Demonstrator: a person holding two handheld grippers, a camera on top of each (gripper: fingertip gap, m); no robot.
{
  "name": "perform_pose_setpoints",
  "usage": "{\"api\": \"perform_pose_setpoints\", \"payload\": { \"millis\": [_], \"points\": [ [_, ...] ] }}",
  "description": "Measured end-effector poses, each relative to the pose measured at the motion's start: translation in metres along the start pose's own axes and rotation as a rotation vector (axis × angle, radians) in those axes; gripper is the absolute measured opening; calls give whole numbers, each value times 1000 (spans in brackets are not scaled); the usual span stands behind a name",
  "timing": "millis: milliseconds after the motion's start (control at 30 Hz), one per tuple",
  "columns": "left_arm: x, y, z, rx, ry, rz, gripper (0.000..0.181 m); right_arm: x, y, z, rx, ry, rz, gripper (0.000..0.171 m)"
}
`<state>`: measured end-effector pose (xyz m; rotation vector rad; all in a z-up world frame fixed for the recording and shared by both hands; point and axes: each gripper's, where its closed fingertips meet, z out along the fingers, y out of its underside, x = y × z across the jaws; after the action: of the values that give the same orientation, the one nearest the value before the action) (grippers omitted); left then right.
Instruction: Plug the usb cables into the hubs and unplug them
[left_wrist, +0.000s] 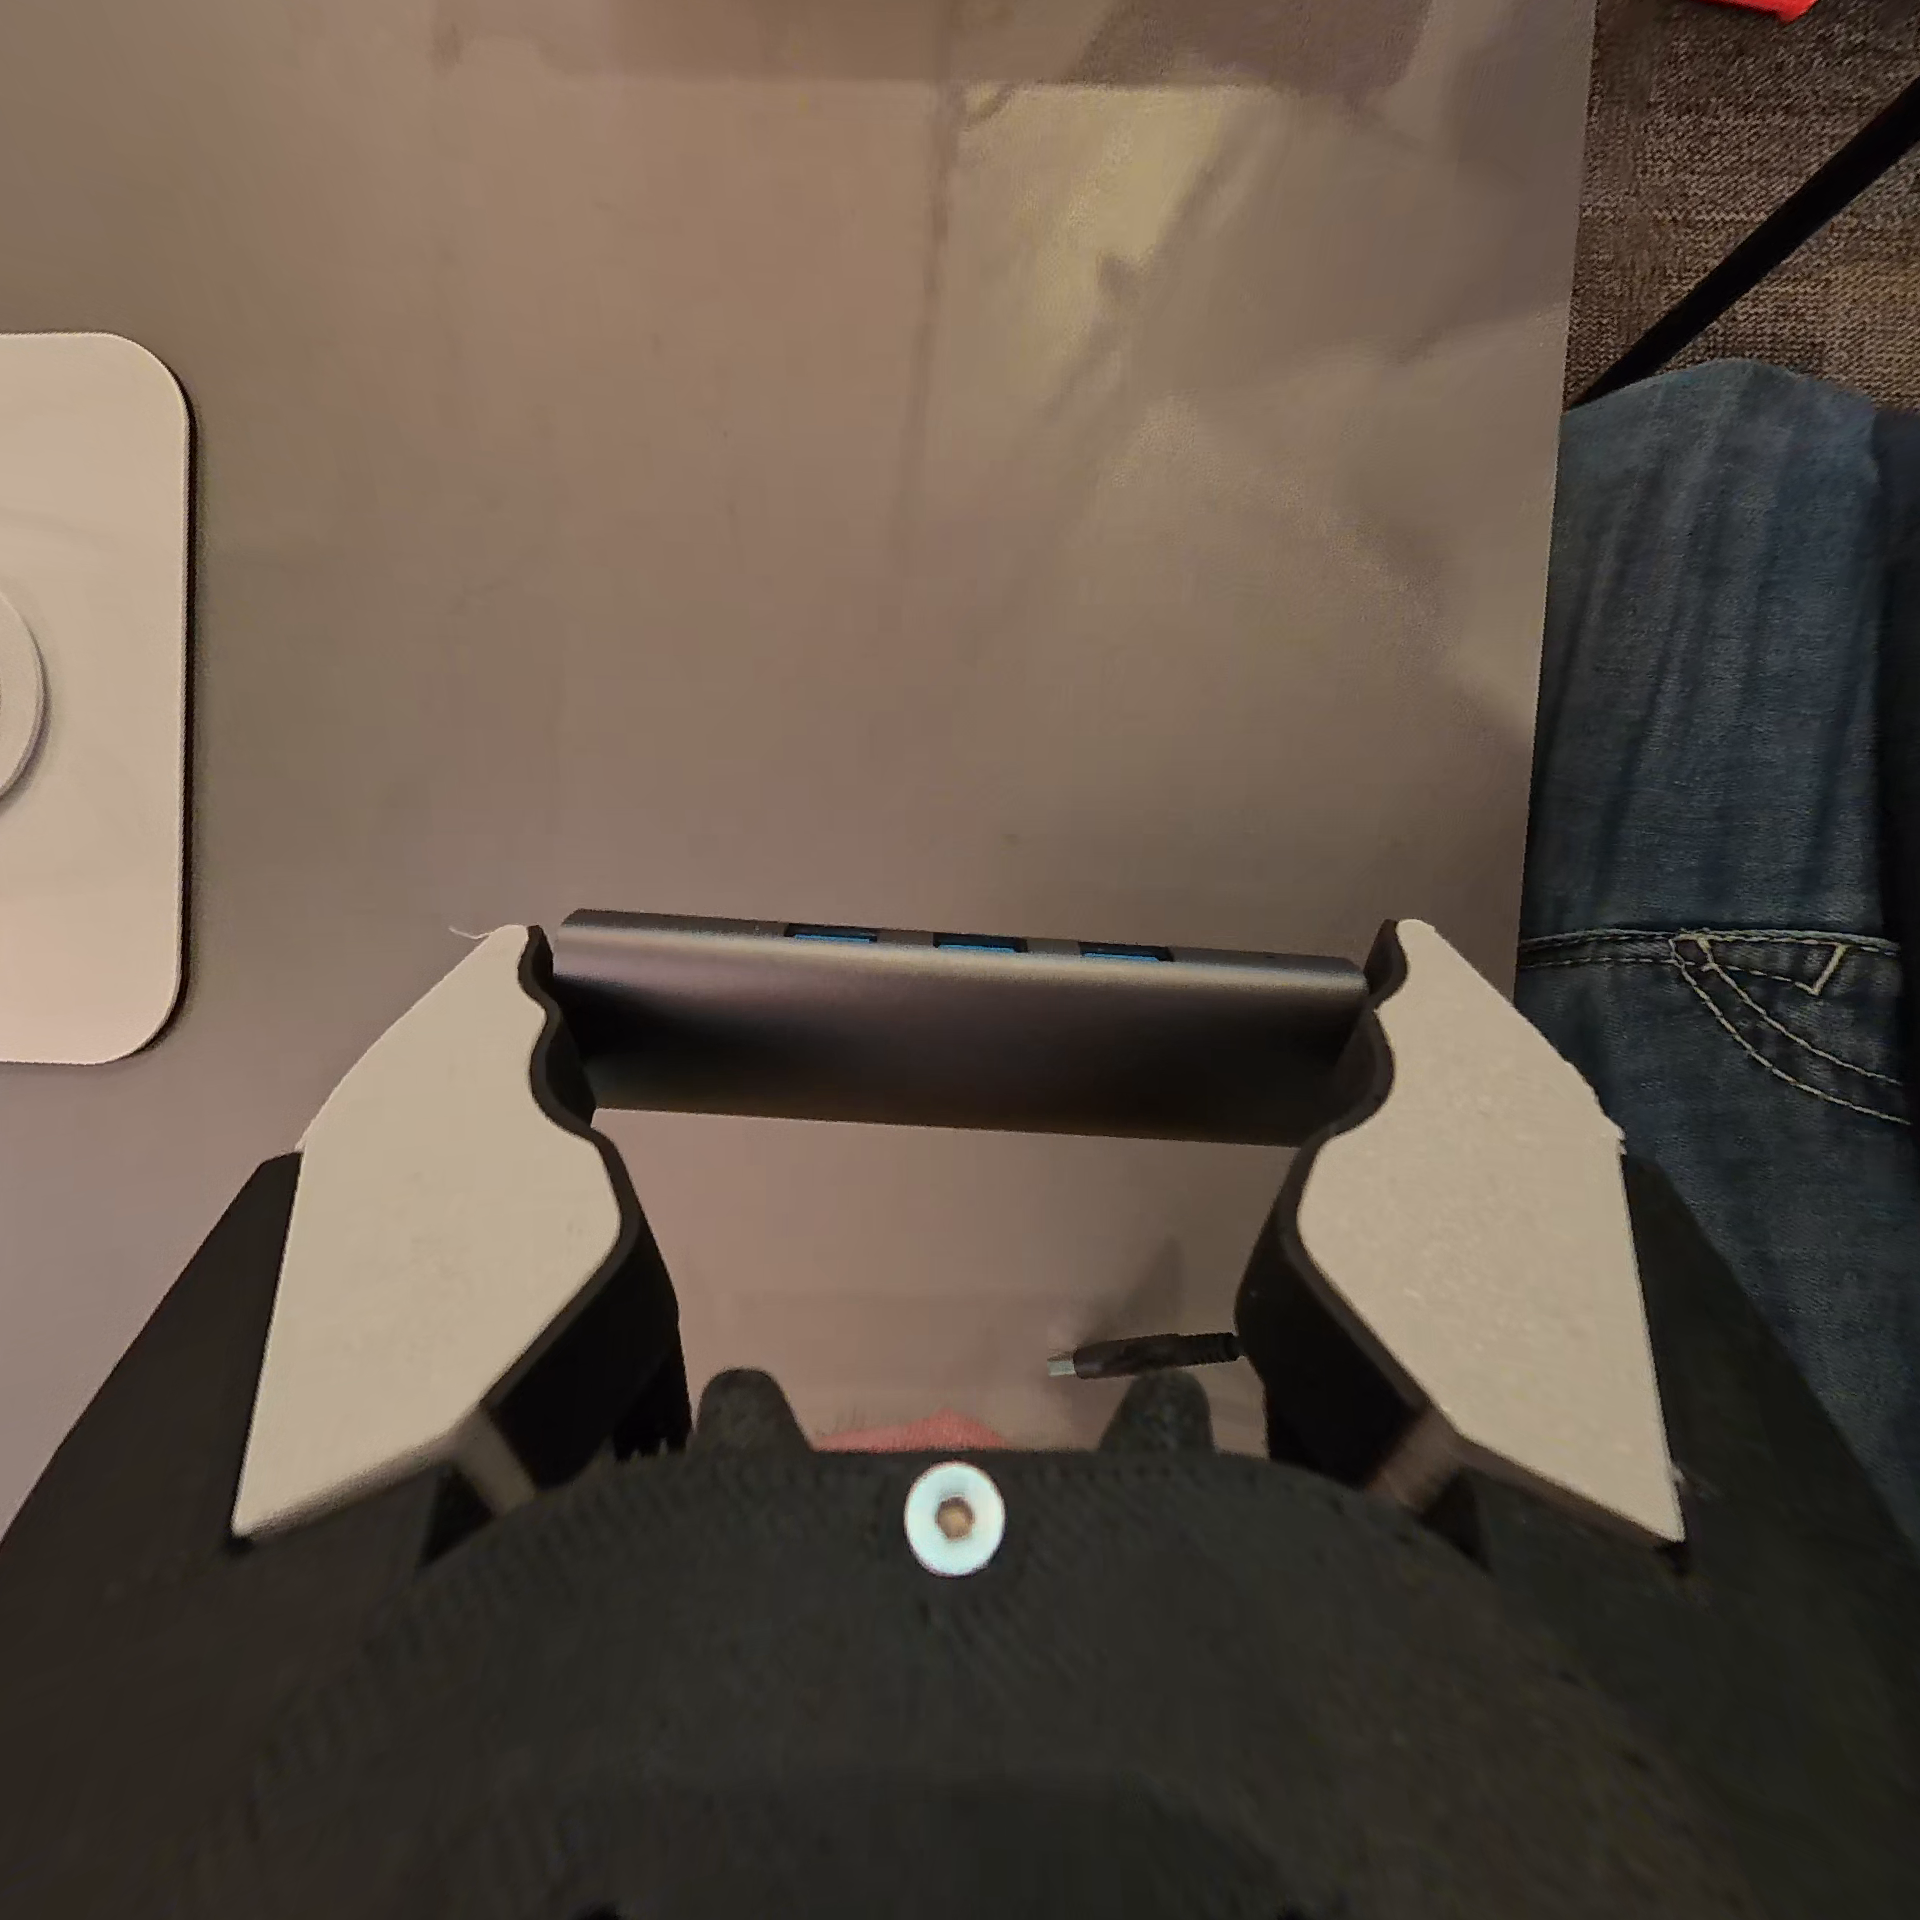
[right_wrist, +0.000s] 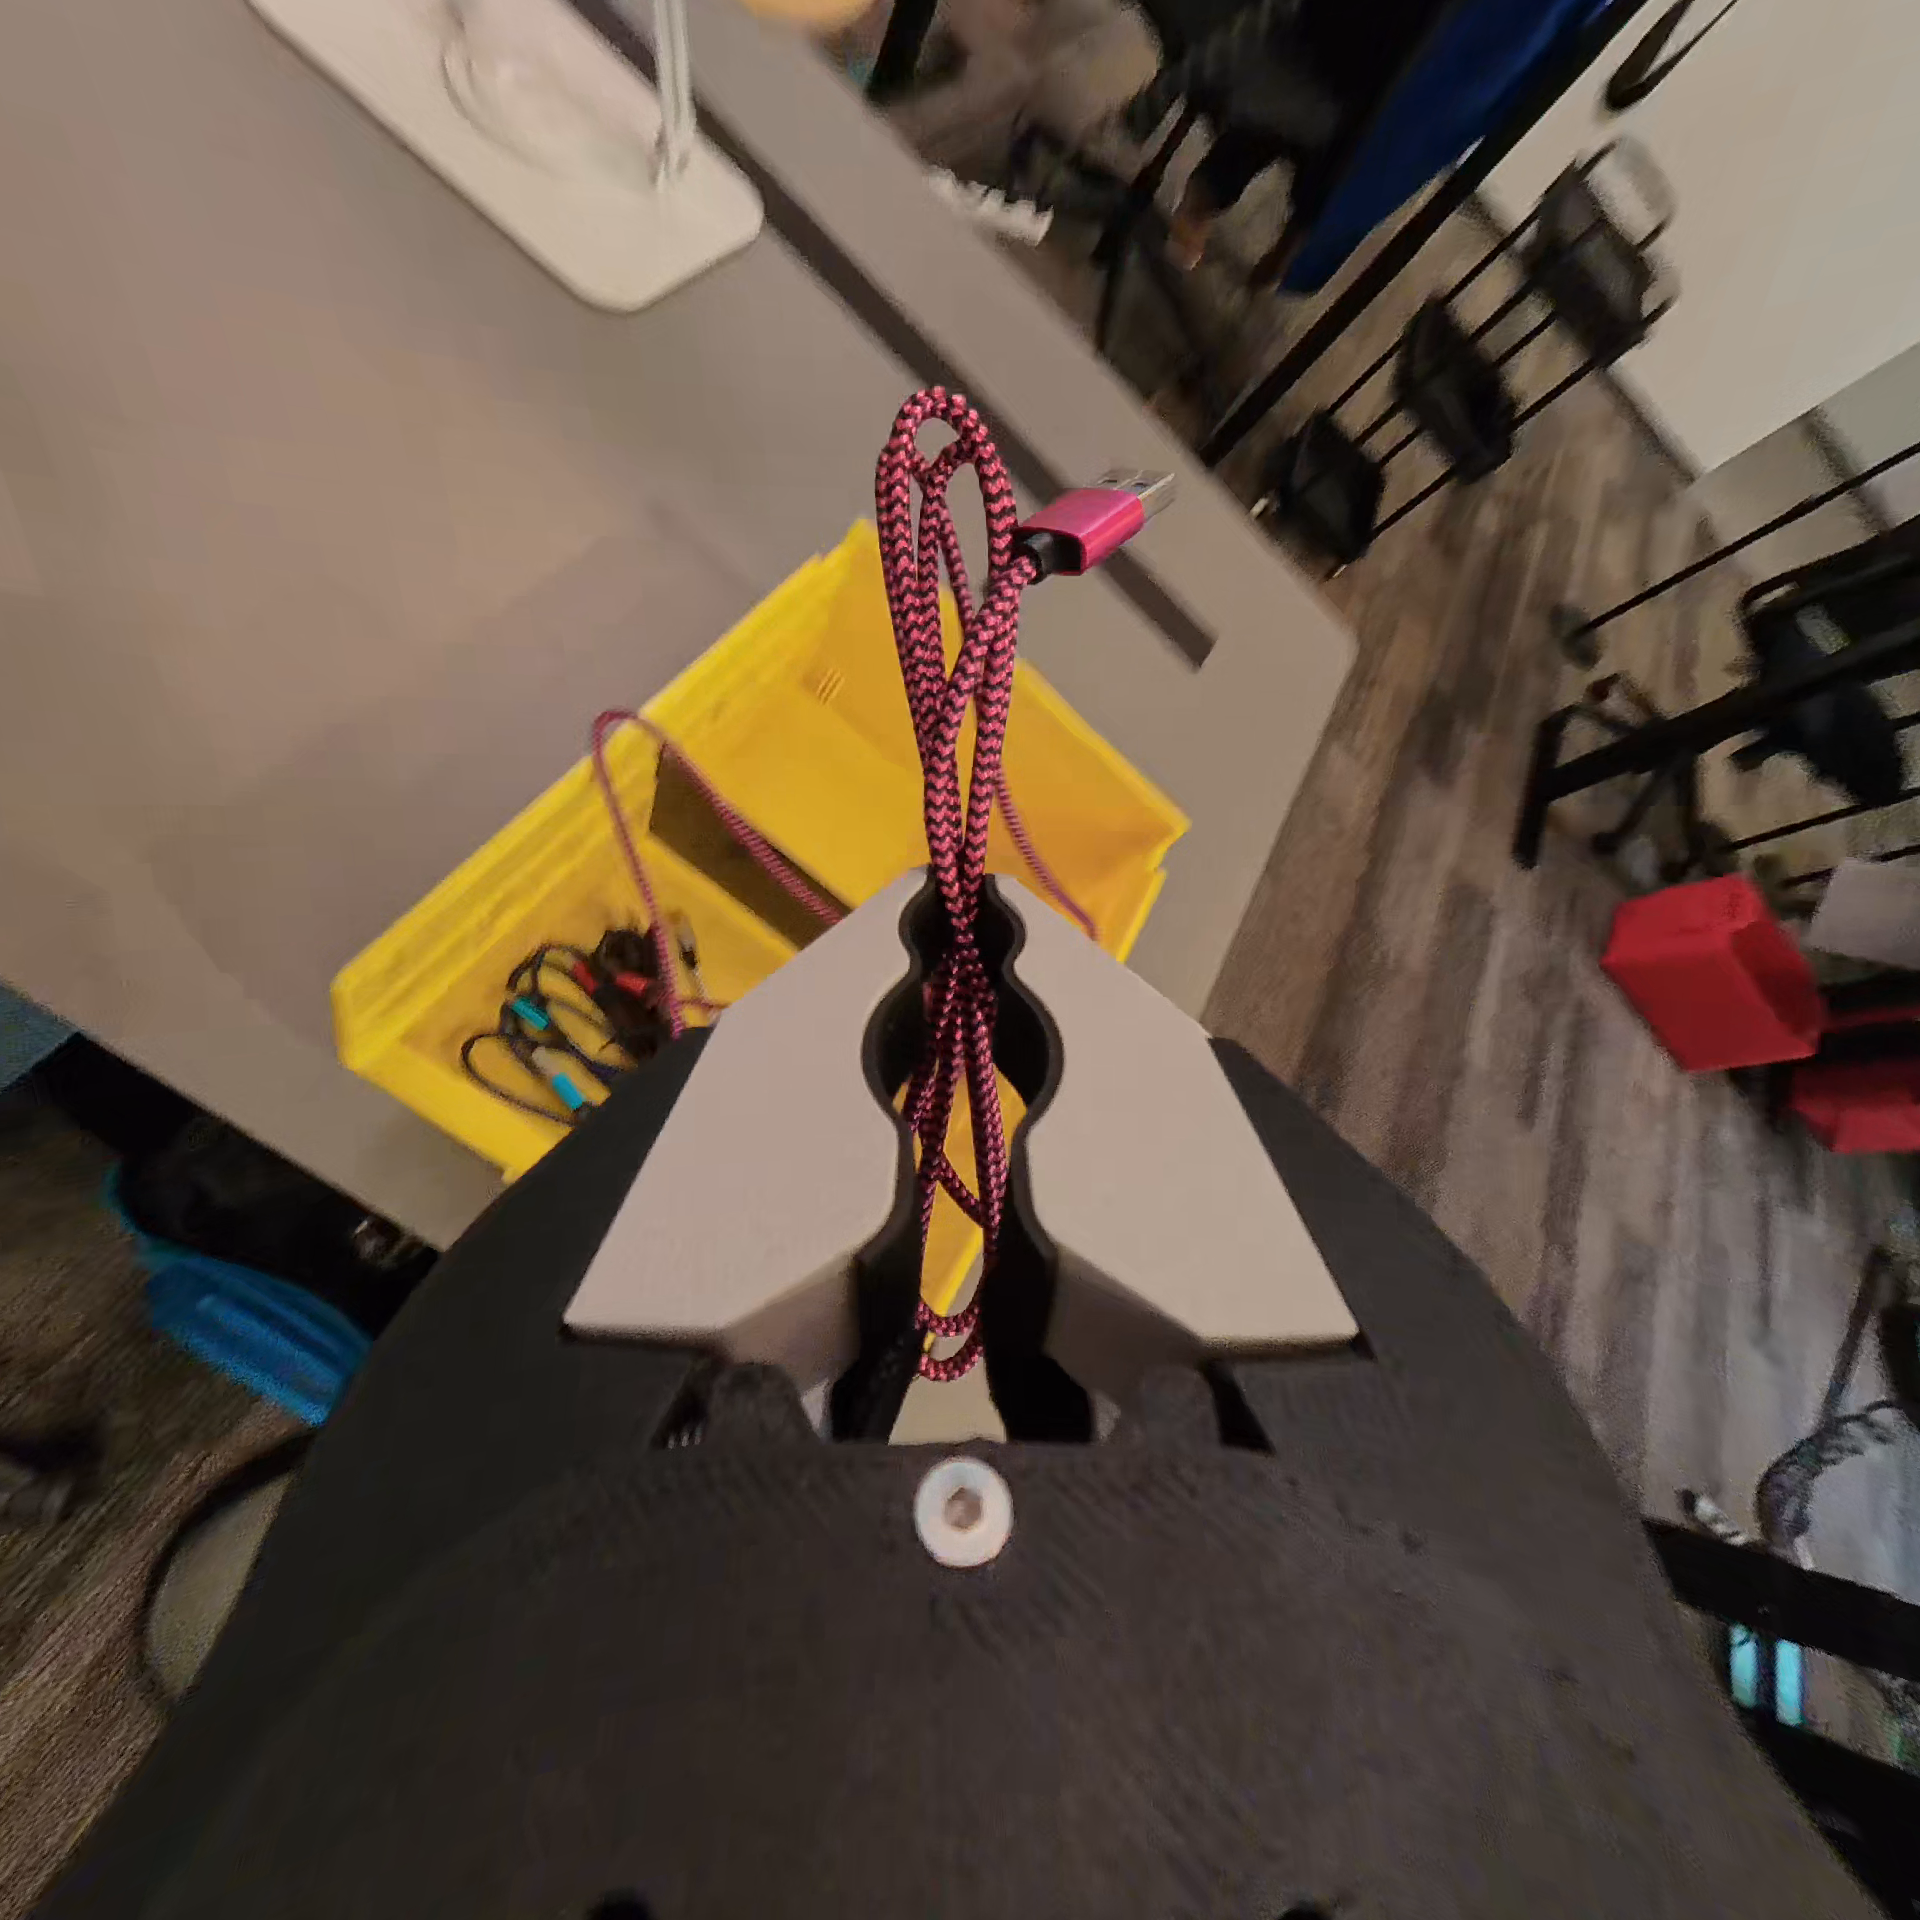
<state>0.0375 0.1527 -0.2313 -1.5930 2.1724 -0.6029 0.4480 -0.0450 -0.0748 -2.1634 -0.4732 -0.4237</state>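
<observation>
In the left wrist view my left gripper (left_wrist: 961, 992) is shut on the two ends of a dark grey USB hub (left_wrist: 961, 1023), held crosswise above the table, with three blue ports (left_wrist: 977, 941) facing away. A small black plug (left_wrist: 1132, 1384) of the hub's own lead lies below it. In the right wrist view my right gripper (right_wrist: 961, 904) is shut on a bundled pink-and-black braided USB cable (right_wrist: 951, 665). Its loops stick up past the fingertips, and its pink USB-A plug (right_wrist: 1096, 520) points right, free in the air.
A yellow bin (right_wrist: 831, 727) holding several more cables stands on the grey table (right_wrist: 312, 468) below the right gripper. A white stand base (left_wrist: 83, 696) sits at the table's left. A person's jeans (left_wrist: 1714, 831) are at the table's right edge. Red boxes (right_wrist: 1714, 977) lie on the floor. The gap from one gripper's tips to the other's is roughly 50 cm.
</observation>
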Motion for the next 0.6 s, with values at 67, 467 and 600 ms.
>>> {"api": "perform_pose_setpoints", "payload": {
  "millis": [67, 467, 600],
  "points": [
    [0, -1, -1, -2, -3, 3, 137, -20, 29, 20, -63, -81, -7, 3],
    [1, -6, 5, -6, 9, 9, 137, -126, 155, 109, -442, -517, -29, 4],
    [1, -9, 4, 1, 1, 14, 137, -127, 139, 100, -473, -582, 26, 51]
  ]
}}
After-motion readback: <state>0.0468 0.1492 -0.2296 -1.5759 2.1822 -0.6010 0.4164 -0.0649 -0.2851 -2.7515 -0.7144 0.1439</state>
